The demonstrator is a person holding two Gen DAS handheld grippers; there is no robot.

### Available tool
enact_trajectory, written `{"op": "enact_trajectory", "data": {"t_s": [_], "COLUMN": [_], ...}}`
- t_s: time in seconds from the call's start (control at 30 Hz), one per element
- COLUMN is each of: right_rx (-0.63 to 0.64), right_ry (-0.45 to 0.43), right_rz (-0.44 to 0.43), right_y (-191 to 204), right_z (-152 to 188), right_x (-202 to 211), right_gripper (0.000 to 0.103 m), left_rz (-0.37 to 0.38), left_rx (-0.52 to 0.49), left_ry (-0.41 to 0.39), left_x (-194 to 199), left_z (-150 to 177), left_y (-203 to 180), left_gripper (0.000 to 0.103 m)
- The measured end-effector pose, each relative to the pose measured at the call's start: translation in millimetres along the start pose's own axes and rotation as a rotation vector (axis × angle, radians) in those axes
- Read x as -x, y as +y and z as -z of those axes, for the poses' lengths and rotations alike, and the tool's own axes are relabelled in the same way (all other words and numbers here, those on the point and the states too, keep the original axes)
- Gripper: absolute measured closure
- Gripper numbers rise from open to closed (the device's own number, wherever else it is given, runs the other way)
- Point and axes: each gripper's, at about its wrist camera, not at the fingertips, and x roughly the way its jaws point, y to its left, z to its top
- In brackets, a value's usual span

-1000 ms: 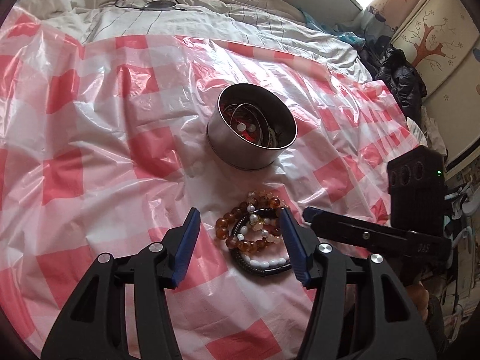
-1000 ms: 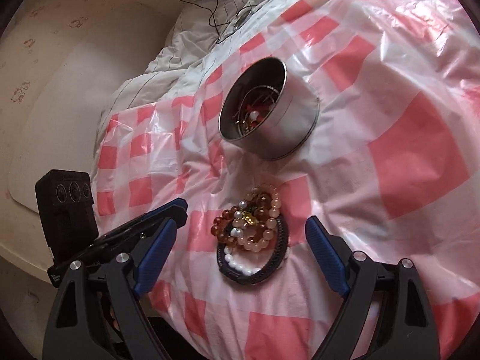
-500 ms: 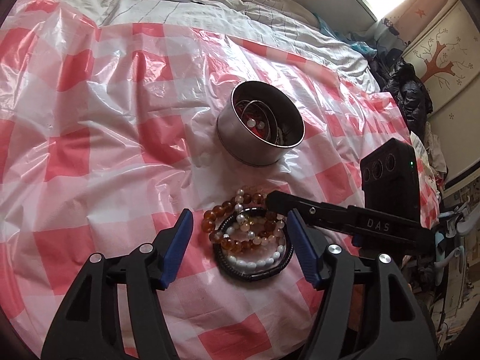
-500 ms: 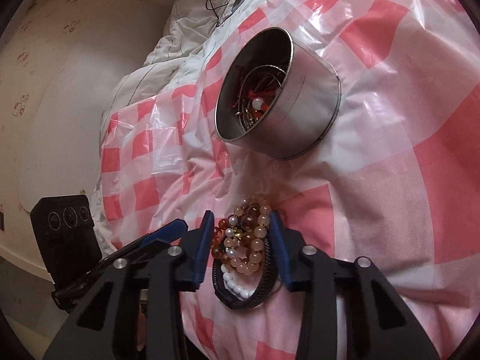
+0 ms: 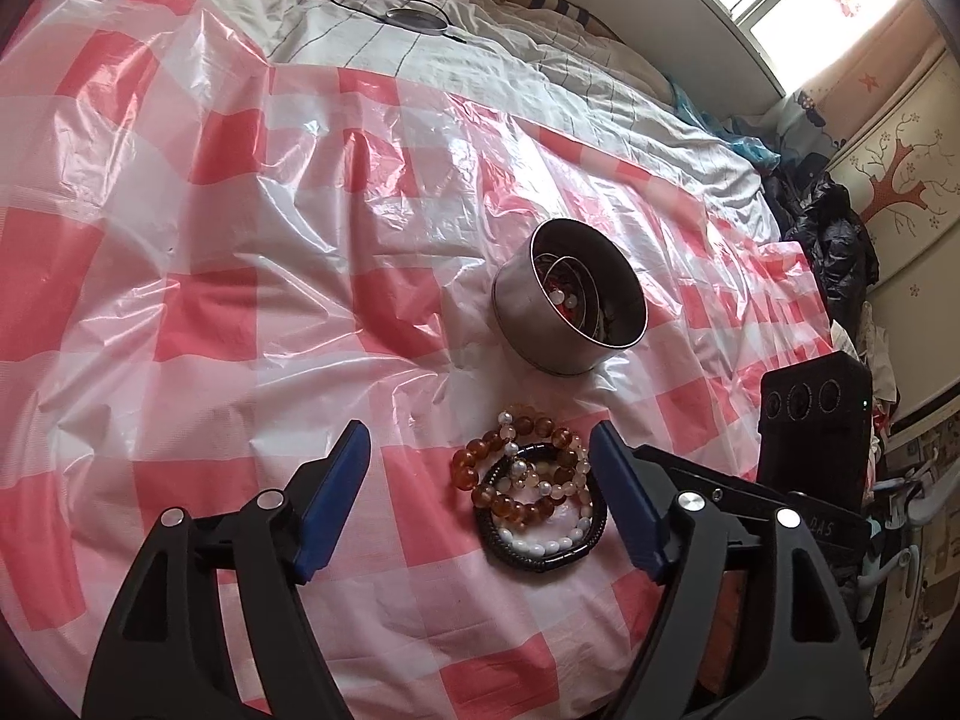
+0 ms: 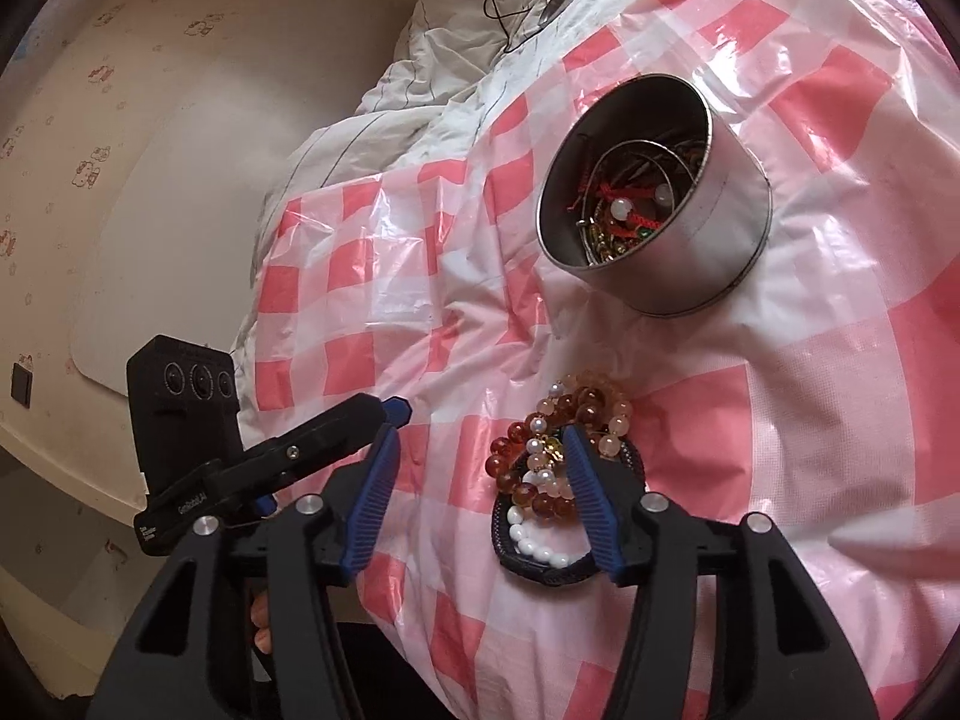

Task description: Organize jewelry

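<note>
Both grippers, left [image 5: 480,468] & right [image 6: 480,456], are opening w/ nothing gripped, risking scattering the heap of amber, pearl & black bead bracelets [image 5: 531,492] beside the round steel tin [image 5: 570,312].

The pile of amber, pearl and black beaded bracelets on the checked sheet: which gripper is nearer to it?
Right. The right gripper, jaws opening, has one finger across the pile of beaded bracelets. The left gripper, jaws opening, has the pile beside its right finger, untouched.

One metal tin [image 5: 564,324], one heap of bracelets [image 5: 534,498], one checked plastic sheet [image 5: 240,276], two hand-held grippers.
</note>
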Motion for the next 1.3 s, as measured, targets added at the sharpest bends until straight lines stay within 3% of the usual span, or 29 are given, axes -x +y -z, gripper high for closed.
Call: {"op": "enact_trajectory", "data": {"t_s": [0.17, 0.37, 0.53, 0.6, 0.63, 0.7, 0.8, 1.03, 1.13, 1.17, 1.2, 1.23, 1.3], "right_rx": [-0.001, -0.003, 0.028, 0.040, 0.041, 0.034, 0.043, 0.013, 0.008, -0.008, -0.024, -0.031, -0.027], "right_ry": [-0.006, 0.006, 0.011, 0.030, 0.035, 0.035, -0.011, -0.072, -0.048, -0.035, -0.026, -0.023, -0.024], "right_rz": [0.114, 0.126, 0.150, 0.175, 0.183, 0.166, 0.112, 0.048, 0.108, 0.116, 0.118, 0.123, 0.120], "right_y": [-7, -10, -8, -8, -9, -9, -5, -7, -9, -12, -15, -17, -16], "right_z": [4, -3, -4, -4, -4, -5, -5, -4, -3, -3, -3, -2, -2], "right_x": [6, -7, -15, -22, -24, -24, -14, 8, 6, 3, 2, 0, 0], "right_gripper": [0.036, 0.036, 0.037, 0.061, 0.064, 0.083, 0.094, 0.094, 0.094, 0.085, 0.061, 0.051, 0.048], "left_rz": [-0.024, -0.035, -0.021, -0.022, -0.026, -0.034, -0.044, -0.069, -0.041, -0.021, 0.010, 0.043, 0.075], "left_rx": [-0.038, -0.082, -0.076, -0.059, -0.053, -0.051, -0.052, -0.059, -0.021, -0.004, 0.006, 0.013, 0.017], "left_ry": [0.024, 0.118, 0.080, 0.071, 0.074, 0.082, 0.095, 0.157, 0.148, 0.138, 0.128, 0.123, 0.145], "left_x": [-3, -25, -20, -19, -20, -22, -27, -43, -42, -41, -40, -39, -43], "left_z": [3, 12, 11, 10, 9, 10, 11, 17, 15, 14, 13, 12, 12], "left_y": [-1, -7, -13, -12, -11, -11, -12, -10, -5, -3, -3, -4, -6], "left_gripper": [0.029, 0.029, 0.029, 0.029, 0.029, 0.029, 0.029, 0.029, 0.029, 0.029, 0.029, 0.029, 0.029]}}
